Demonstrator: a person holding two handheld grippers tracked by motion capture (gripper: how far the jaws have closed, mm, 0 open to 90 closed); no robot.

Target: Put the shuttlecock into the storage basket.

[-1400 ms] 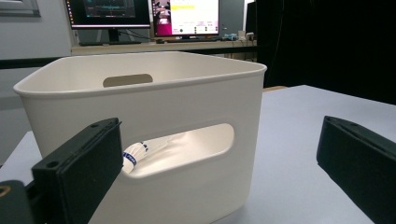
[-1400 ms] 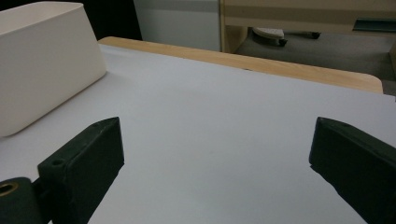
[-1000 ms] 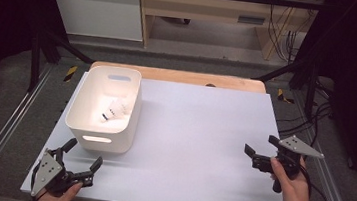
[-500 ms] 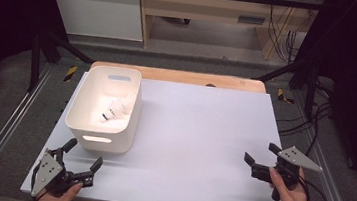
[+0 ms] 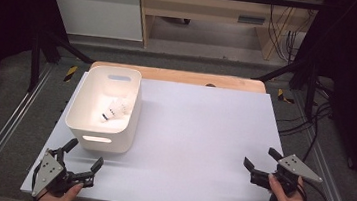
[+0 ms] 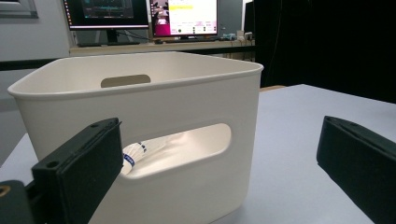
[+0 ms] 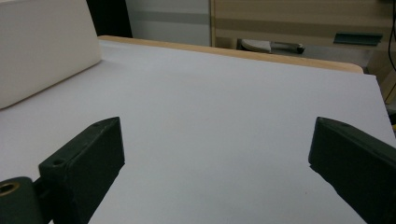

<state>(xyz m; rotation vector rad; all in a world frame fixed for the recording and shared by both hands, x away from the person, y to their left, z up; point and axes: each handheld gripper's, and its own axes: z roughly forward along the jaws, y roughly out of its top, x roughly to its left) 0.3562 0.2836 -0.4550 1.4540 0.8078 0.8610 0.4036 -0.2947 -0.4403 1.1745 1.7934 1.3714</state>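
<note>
Right tongs (image 5: 261, 166) drawn nearer the person, both tongs wide, left tongs (image 5: 81, 155) facing white bin (image 5: 86, 120), shuttlecock (image 6: 135, 153) inside

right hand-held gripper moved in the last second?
Yes. The right hand-held gripper has drawn back toward the table's near edge, slightly further from the white bin.

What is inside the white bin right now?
The white bin holds white shuttlecocks, apparently two, lying on its floor; one shows through the handle slot in the left gripper view. The near wall hides the floor just behind it.
</note>
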